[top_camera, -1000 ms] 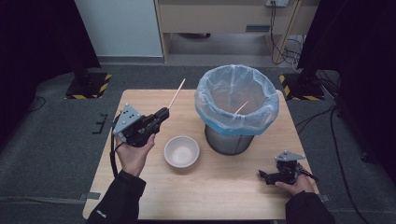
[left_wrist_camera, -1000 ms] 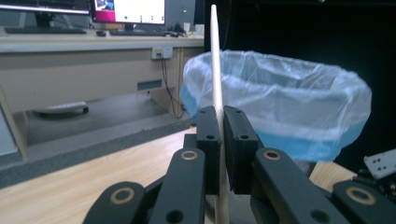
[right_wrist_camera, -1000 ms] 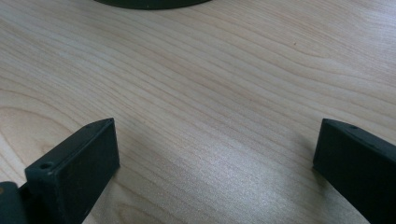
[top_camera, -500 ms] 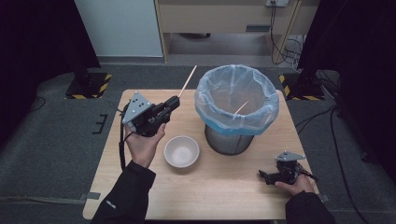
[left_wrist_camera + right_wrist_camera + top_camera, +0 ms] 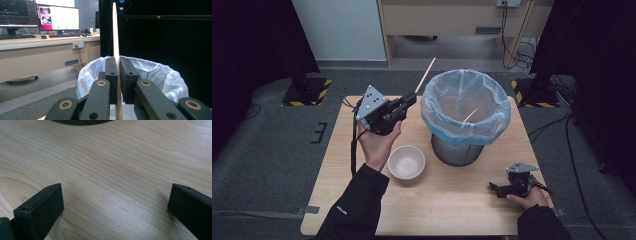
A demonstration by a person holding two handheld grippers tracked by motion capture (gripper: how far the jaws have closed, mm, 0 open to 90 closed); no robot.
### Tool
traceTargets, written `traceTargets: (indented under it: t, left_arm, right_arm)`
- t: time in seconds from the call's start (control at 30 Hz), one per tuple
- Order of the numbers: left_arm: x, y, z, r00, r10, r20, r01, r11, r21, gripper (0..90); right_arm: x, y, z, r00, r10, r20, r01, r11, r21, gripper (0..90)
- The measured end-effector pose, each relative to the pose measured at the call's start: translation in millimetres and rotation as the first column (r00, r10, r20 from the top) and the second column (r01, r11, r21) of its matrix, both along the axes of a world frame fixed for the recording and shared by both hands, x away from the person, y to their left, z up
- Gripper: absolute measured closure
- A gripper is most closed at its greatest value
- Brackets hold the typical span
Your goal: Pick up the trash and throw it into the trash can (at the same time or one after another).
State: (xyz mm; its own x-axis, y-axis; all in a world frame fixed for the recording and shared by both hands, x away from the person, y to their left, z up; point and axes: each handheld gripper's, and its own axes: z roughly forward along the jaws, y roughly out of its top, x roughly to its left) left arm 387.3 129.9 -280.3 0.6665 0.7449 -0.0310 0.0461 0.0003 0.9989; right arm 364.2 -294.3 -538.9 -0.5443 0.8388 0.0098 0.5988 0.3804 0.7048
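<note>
Pale wood tabletop [image 5: 452, 210] carries a lined bin [image 5: 465, 116], with a bowl [image 5: 406, 162] beside its base. My left tongs [image 5: 410, 102] pinch a chopstick [image 5: 425, 74] near its lower end, just beside the bin's rim: light, stiff, smooth, likely to swivel. Right tongs [image 5: 495, 189] rest spread near the bin. No legible writing.

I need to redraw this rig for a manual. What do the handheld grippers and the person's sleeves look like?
Both the left gripper and the right gripper are black, with blocky flat jaws on arms with brass-ringed pivots, each topped by a grey three-cornered plate. A black cable trails from the left one. Sleeves are black.
</note>
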Motion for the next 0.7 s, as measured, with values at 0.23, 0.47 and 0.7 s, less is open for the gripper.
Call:
traceTargets:
  t: [0.23, 0.47, 0.7]
  left_arm:
    - [10.0, -13.6, 8.6, 0.9999, -0.008, 0.013, 0.008, 0.9999, -0.007, 85.3]
    - [19.5, -24.6, 12.1, 0.9998, -0.010, 0.015, 0.010, 0.9999, -0.003, 85.2]
    - [27.4, -37.3, 15.7, 0.9997, -0.020, 0.017, 0.020, 0.9998, -0.005, 85.2]
  right_arm:
    - [0.0, 0.0, 0.0, 1.0000, 0.000, 0.000, 0.000, 1.000, 0.000, 0.6]
    - [0.0, 0.1, 0.0, 1.0000, -0.002, 0.000, 0.002, 1.000, 0.001, 0.6]
    - [0.0, 0.1, 0.0, 1.0000, -0.002, 0.000, 0.002, 1.000, 0.001, 0.6]
